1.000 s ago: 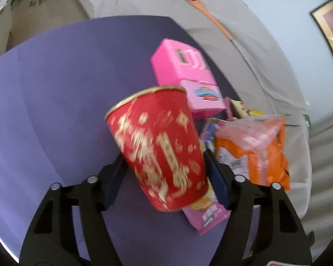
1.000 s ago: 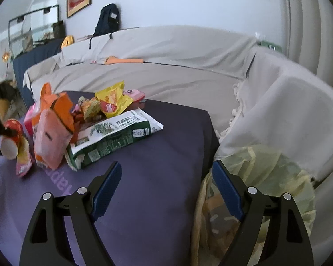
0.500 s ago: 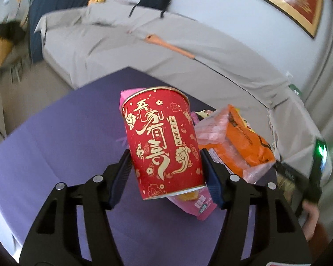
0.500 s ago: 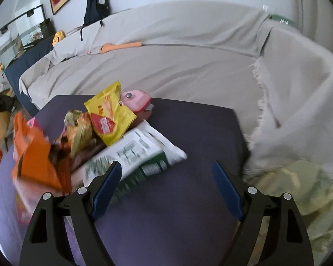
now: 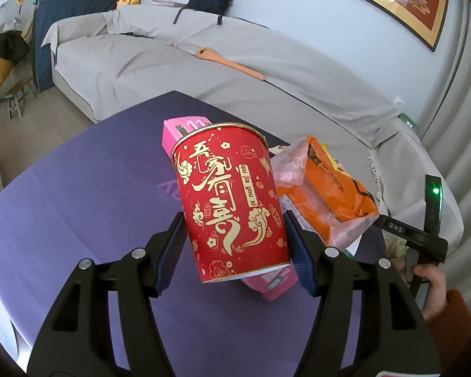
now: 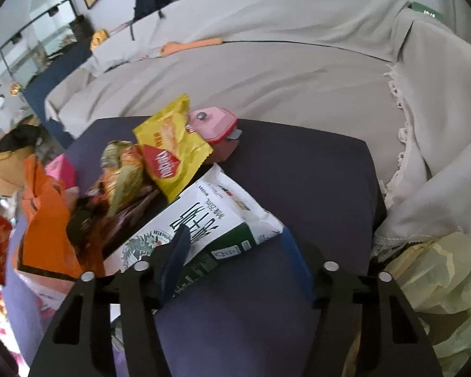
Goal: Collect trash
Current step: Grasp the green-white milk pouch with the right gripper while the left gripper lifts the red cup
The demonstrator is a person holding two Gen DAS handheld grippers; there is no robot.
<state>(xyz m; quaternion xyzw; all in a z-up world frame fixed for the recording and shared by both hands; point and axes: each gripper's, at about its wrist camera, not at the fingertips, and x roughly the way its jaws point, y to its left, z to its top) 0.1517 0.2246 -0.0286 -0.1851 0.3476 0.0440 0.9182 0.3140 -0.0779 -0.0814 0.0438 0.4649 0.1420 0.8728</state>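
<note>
1. The left gripper (image 5: 237, 245) clamps a red cup (image 5: 232, 201) by its lower half, both pads pressed on its sides; the cup is lifted off the table and tilted, rim away.
2. The right gripper (image 6: 234, 262) is closing, its jaws either side of the near end of a white-and-green carton (image 6: 204, 229); the left pad lies on the carton, the right pad is just beside its corner, not yet pressing.
3. The carton lies flat on the purple table (image 6: 298, 182).
4. Left of the carton is an orange bag (image 6: 47, 220); behind it, a yellow packet (image 6: 169, 150) leans on a pink box (image 6: 216, 124).
5. A pale bin bag (image 6: 436, 276) hangs off the table's right edge.
6. A grey sofa (image 6: 267, 75) runs behind.
</note>
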